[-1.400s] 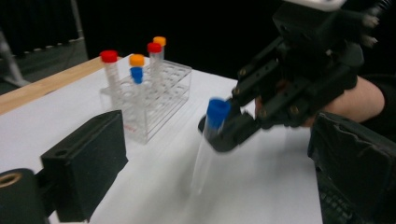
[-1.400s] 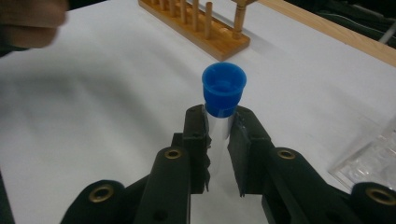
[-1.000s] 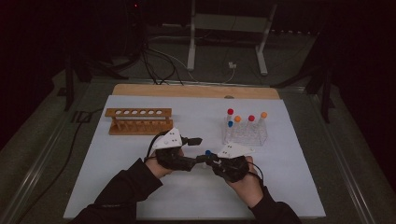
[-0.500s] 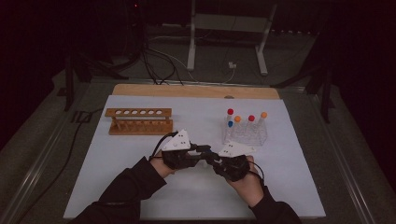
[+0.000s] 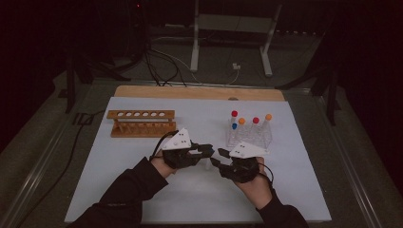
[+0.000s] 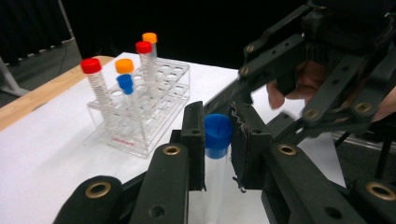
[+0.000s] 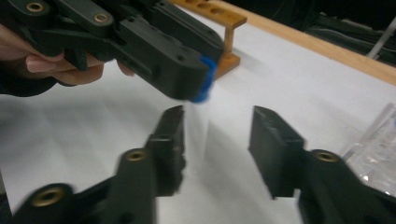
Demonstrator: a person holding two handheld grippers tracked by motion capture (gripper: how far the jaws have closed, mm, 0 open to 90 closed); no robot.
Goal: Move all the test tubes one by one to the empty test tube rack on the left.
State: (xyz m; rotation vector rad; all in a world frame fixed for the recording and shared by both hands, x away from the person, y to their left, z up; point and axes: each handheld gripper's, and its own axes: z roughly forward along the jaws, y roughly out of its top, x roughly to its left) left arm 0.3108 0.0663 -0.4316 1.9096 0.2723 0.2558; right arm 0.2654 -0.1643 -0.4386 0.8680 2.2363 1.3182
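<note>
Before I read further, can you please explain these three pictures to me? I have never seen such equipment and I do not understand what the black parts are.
There is no robot here. A person holds a black two-jaw tool in each hand. The high view looks down on a table with a white sheet; the other two pictures come from cameras riding on each tool.

The left hand-held gripper is shut on a clear tube with a blue cap. The right hand-held gripper has just been opening its jaws and nothing is between them; the tube has passed from the right tool to the left.

On the sheet stand a wooden rack, its holes unfilled, and a clear plastic rack with five more tubes: two red caps, two orange, one blue.
</note>
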